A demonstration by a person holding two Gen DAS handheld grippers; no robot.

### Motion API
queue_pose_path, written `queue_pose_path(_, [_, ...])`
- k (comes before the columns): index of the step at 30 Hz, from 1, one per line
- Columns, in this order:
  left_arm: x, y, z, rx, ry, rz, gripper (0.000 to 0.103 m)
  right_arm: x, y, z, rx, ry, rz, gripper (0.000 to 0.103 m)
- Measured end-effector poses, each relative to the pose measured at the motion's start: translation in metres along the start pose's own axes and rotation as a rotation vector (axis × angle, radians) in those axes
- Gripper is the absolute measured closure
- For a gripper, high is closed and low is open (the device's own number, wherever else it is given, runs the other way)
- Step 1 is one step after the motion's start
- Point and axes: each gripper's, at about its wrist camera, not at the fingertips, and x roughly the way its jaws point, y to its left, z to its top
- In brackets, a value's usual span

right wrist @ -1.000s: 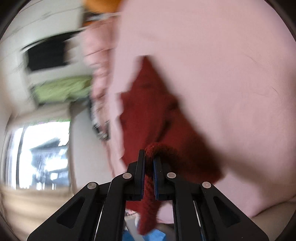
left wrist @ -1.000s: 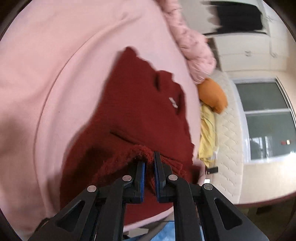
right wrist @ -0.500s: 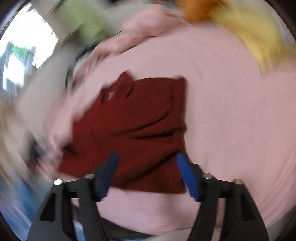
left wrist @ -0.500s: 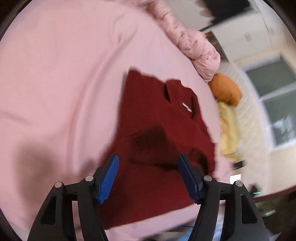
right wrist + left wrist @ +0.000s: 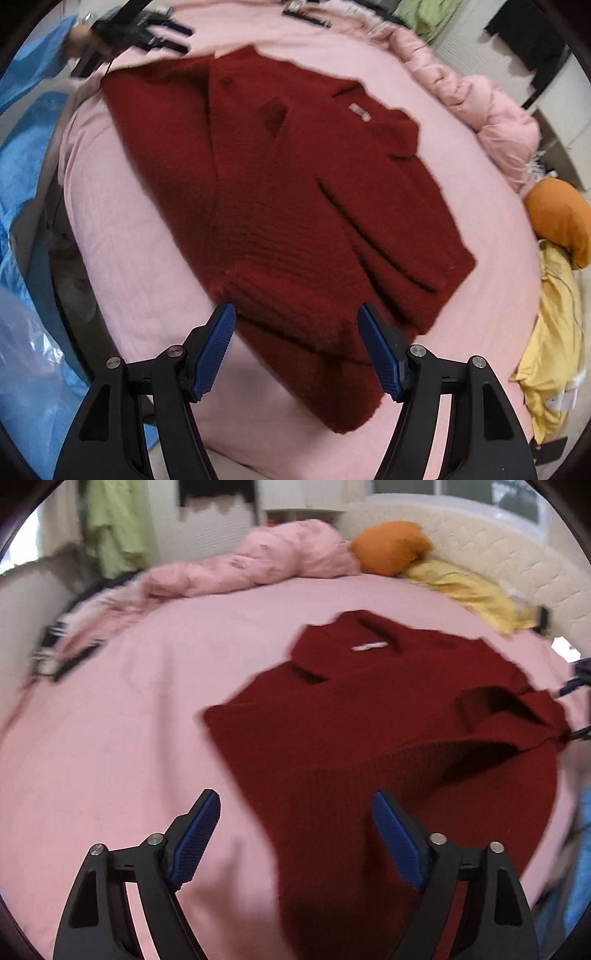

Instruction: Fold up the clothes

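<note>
A dark red knitted sweater [image 5: 369,731] lies spread on the pink bed sheet [image 5: 110,738], collar with a white label toward the far side. It also shows in the right wrist view [image 5: 280,192], partly folded with a sleeve laid over the body. My left gripper [image 5: 295,834] is open and empty, just above the sweater's near edge. My right gripper [image 5: 295,347] is open and empty over the sweater's hem. The other gripper shows blurred at the far left top of the right wrist view [image 5: 122,33].
A pink quilt [image 5: 266,561], an orange cushion [image 5: 391,546] and a yellow garment [image 5: 469,590] lie along the padded headboard [image 5: 517,565]. Blue plastic bags [image 5: 26,184] sit beside the bed. A green garment [image 5: 110,524] hangs at the back.
Both grippers were shut on the red sweater one second ago. They have let go, opened wide and pulled back, and the sweater now lies flat on the bed.
</note>
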Motion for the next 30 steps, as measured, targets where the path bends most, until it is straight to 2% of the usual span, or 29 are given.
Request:
queue_pose_path(3, [0.02,-0.005,0.002,0.034,0.056,-0.018,0.033,0.002,0.0,-0.001,-0.015,-0.002,0.006,0.034])
queue_pose_path(5, [0.033,-0.009,0.0,0.054,0.105,0.007,0.037,0.003,-0.004,0.001,0.007,-0.013,0.038,0.034])
queue_pose_path(8, [0.033,-0.017,0.001,0.058,0.104,0.008,0.064,0.007,-0.006,0.004,0.039,-0.012,0.092,0.034])
queue_pose_path(9, [0.029,-0.02,0.001,0.056,0.097,0.017,0.083,0.009,-0.007,0.005,0.048,-0.004,0.102,0.035])
queue_pose_path(10, [0.022,-0.022,-0.001,0.046,0.095,0.018,0.086,0.012,-0.006,0.006,0.056,0.007,0.116,0.045])
queue_pose_path(11, [0.014,-0.024,-0.003,0.035,0.094,0.018,0.086,0.013,-0.005,0.007,0.062,0.017,0.136,0.056])
queue_pose_path(12, [0.007,-0.026,-0.004,0.031,0.085,0.005,0.086,0.014,-0.005,0.008,0.071,0.024,0.161,0.083])
queue_pose_path(13, [0.002,-0.029,-0.005,0.036,0.075,-0.007,0.086,0.013,-0.004,0.008,0.074,0.022,0.173,0.093])
queue_pose_path(17, [-0.017,-0.031,-0.005,0.024,0.044,-0.02,0.087,0.007,-0.006,0.011,0.101,-0.009,0.183,0.093])
queue_pose_path(19, [-0.031,-0.026,-0.004,-0.023,0.009,-0.031,0.088,-0.007,-0.018,0.008,0.177,-0.089,0.201,0.094])
queue_pose_path(21, [-0.046,-0.02,-0.002,-0.075,-0.03,-0.043,0.088,-0.026,-0.04,-0.001,0.308,-0.198,0.216,0.094])
queue_pose_path(24, [-0.062,-0.008,0.005,-0.15,-0.088,-0.037,0.088,-0.045,-0.074,-0.017,0.493,-0.329,0.187,0.094])
queue_pose_path(27, [-0.069,0.002,0.015,-0.196,-0.136,0.028,0.092,-0.06,-0.104,-0.027,0.637,-0.428,0.083,0.094])
queue_pose_path(30, [-0.066,0.013,0.028,-0.251,-0.153,0.072,0.092,-0.067,-0.116,-0.019,0.693,-0.458,-0.082,0.094])
